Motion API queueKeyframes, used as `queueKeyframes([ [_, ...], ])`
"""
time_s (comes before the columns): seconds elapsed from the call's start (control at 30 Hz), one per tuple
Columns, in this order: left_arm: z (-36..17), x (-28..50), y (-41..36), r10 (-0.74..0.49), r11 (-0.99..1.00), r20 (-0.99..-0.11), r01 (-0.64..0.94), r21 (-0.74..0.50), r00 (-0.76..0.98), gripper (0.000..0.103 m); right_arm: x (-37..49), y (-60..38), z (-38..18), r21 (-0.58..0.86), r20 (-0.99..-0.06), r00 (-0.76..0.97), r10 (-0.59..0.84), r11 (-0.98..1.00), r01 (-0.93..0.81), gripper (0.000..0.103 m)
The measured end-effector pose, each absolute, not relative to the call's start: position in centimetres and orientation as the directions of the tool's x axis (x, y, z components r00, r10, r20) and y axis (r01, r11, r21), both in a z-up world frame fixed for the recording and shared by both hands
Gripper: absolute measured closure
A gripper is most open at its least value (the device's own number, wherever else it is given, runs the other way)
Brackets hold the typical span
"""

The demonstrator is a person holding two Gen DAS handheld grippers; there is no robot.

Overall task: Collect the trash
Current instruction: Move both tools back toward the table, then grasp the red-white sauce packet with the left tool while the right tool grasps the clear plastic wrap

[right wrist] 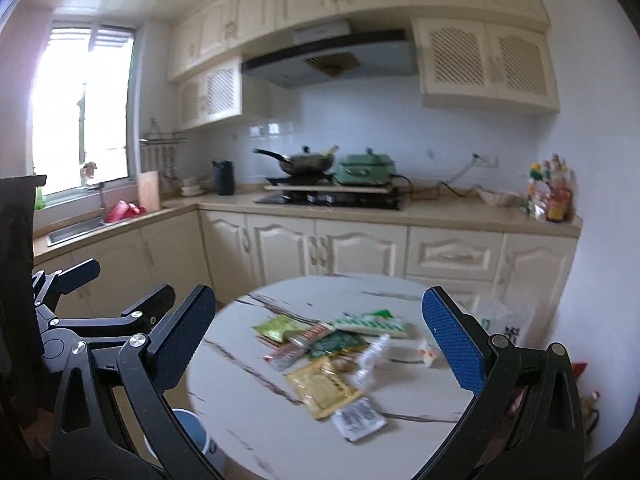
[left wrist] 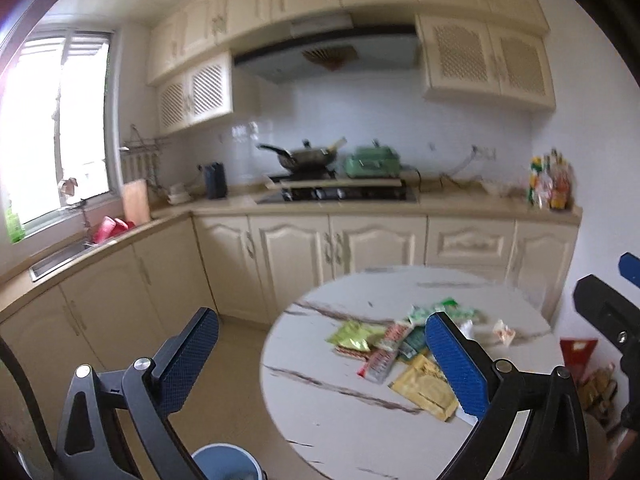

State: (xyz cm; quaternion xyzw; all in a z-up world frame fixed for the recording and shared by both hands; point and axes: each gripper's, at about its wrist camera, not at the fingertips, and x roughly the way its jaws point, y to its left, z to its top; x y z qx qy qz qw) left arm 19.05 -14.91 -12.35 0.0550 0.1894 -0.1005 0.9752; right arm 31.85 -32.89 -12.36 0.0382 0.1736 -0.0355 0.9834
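Your left gripper (left wrist: 320, 354), black-framed with blue textured pads, stands at its widest with nothing between the pads; its left pad hangs over the floor and its right pad over the table. Your right gripper (right wrist: 320, 340), of the same build, is likewise spread wide and holds nothing. Both point slightly downward toward the round white marble-patterned table (right wrist: 400, 436). On the tabletop lies the trash, a loose pile of flat wrappers (right wrist: 332, 354): a yellow-green sachet (right wrist: 278, 328), a white-and-green packet (right wrist: 372, 322), a gold foil pouch (right wrist: 322, 390), a clear crumpled wrapper (right wrist: 370, 362) and a small white printed packet (right wrist: 358, 422), the last nearest you. Beside the table's near left edge a blue round bin (left wrist: 228, 464) stands on the tiled floor. Behind the table run cream cabinets (right wrist: 360, 248) with a beige counter, a black wok (right wrist: 308, 164) and a green lidded cooker (right wrist: 366, 168) on the hob.
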Motion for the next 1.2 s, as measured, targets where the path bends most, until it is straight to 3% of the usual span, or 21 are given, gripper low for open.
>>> queueKeyframes([
  [0.17, -14.6, 24.0, -17.4, -0.207, 0.959, -0.487, 0.275, 0.070, 0.848, 0.001, 34.2, -37.2, -16.6, 0.072, -0.456, 0.880, -0.131, 0.981, 0.183, 0.000],
  [0.5, -18.4, 37.2, -18.8, -0.174, 0.950, -0.655, 0.301, 0.086, 0.735, 0.001, 40.4, -42.6, -26.3, 0.100, -0.669, 0.732, -0.126, 0.962, 0.256, 0.000],
  [1.0, -24.6, 45.4, -19.1, -0.200, 0.931, -0.742, 0.359, 0.059, 0.640, 0.001, 51.2, -43.0, -32.7, 0.148, -0.810, 0.586, 0.006, 0.969, 0.196, 0.000],
  [1.07, -25.2, 46.1, -19.7, -0.206, 0.926, -0.749, 0.373, 0.059, 0.630, 0.001, 51.8, -43.3, -33.2, 0.165, -0.818, 0.574, 0.024, 0.967, 0.195, 0.004],
  [1.17, -25.8, 47.1, -20.6, -0.212, 0.918, -0.760, 0.393, 0.062, 0.615, 0.001, 51.8, -43.7, -33.3, 0.208, -0.808, 0.585, 0.072, 0.963, 0.169, 0.019],
  [1.2, -26.0, 47.4, -20.9, -0.218, 0.914, -0.762, 0.402, 0.060, 0.610, 0.001, 51.8, -43.7, -33.2, 0.219, -0.801, 0.592, 0.084, 0.962, 0.160, 0.032],
])
